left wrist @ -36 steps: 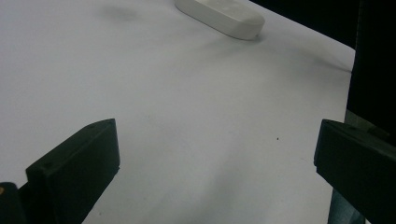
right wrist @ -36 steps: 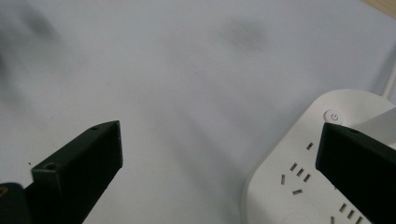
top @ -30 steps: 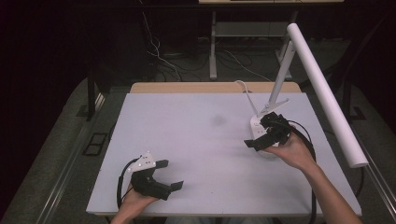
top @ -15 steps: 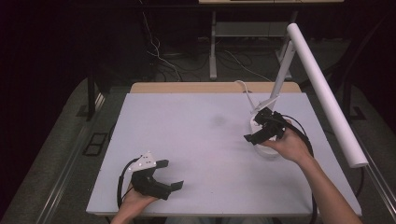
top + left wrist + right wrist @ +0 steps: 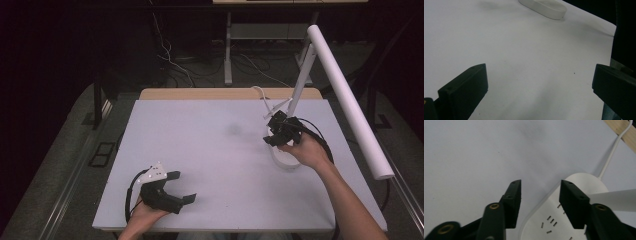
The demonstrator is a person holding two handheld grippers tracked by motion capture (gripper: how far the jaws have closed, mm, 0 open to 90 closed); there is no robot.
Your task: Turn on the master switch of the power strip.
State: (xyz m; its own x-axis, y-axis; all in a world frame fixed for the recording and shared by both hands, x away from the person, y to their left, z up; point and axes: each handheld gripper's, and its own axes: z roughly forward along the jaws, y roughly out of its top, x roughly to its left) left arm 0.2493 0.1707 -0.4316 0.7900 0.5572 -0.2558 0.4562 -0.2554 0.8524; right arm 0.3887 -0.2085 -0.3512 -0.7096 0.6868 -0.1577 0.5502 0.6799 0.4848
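Note:
A white desk lamp stands at the table's right, with an oval base, a slanted stem and a long tube head. My right gripper hovers over the far end of that base. Its jaws have just been closing and stand narrowed, astride the base's rim; nothing is pinched between the pads. My left gripper rests near the front left of the table, wide open, with only bare white surface between its fingers. The lamp base lies far ahead of it.
The white table has a wooden strip along its back edge. The lamp's white cable runs from the base towards that edge. The tube head overhangs the table's right side. Dark floor with cables and a desk frame lies behind.
My right gripper has shifted a little left and away along the lamp base, and its jaws have narrowed. The left gripper has stayed where it was.

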